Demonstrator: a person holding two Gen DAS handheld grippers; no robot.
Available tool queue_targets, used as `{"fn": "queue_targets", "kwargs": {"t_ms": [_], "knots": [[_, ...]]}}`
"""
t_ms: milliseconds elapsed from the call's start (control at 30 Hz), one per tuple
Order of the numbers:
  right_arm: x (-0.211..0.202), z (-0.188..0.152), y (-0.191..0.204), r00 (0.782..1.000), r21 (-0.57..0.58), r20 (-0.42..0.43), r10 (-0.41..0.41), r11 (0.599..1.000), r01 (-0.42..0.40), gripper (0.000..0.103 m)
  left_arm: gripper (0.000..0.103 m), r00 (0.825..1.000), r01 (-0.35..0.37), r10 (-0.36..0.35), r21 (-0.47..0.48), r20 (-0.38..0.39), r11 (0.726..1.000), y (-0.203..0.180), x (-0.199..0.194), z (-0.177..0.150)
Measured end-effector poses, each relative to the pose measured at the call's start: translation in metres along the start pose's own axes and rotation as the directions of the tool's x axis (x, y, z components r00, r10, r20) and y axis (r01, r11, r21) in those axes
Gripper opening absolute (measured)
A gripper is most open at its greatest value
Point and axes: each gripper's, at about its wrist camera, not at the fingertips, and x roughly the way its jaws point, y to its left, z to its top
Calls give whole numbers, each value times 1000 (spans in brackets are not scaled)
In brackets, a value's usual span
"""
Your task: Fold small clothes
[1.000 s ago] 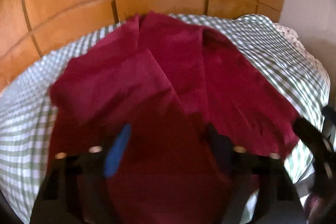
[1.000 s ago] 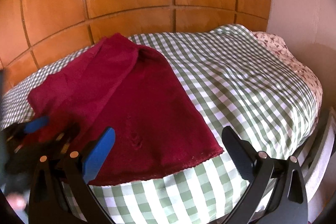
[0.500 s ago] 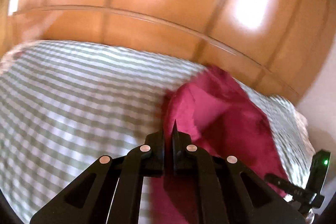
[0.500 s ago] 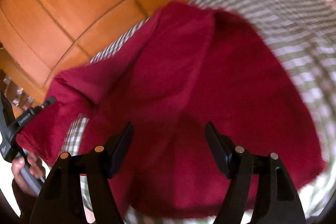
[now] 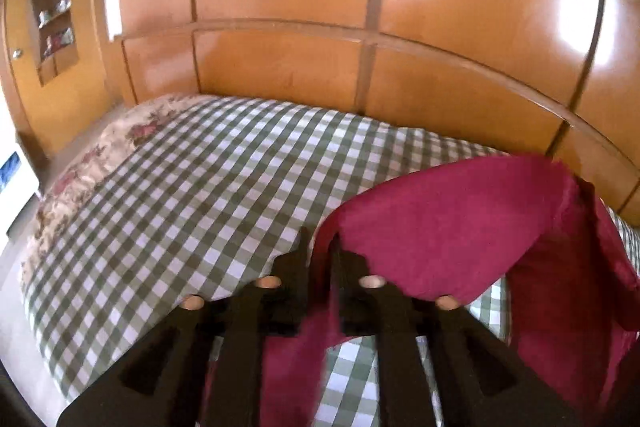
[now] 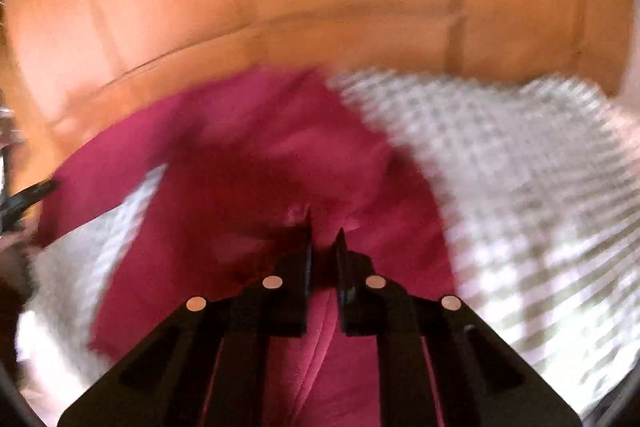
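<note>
A dark red garment [image 5: 448, 227] is lifted off the green-and-white checked bed cover [image 5: 192, 187]. My left gripper [image 5: 320, 247] is shut on one edge of it, and the cloth hangs from the jaws to the right. In the blurred right wrist view my right gripper [image 6: 324, 235] is shut on another part of the same red garment [image 6: 256, 155], which spreads to the left above the bed cover [image 6: 520, 167]. The other gripper shows dimly at the left edge of that view [image 6: 28, 195].
A wooden panelled wall [image 5: 320, 27] runs right behind the bed. A floral pillow or sheet [image 5: 92, 167] lies at the bed's left end. Shelves [image 5: 52, 11] are set in the wall at the far left.
Both grippers went from open to shut on the red garment. The left one closed first and swung left, lifting the cloth; the right one closed within the last half second.
</note>
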Motion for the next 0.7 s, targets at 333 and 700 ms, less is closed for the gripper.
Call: {"fn": "queue_targets", "kwargs": {"t_ms": [333,700], "knots": [[24,77,-155,833,161,109,-543,836,524,95,73,971,240,-240,6,-3,971,-21,-51,-54],[5,-87,-91,982,165,-185,35,986,-4,70,73,740,606,-620,-142,-261,783,-58,-66,-160]]}}
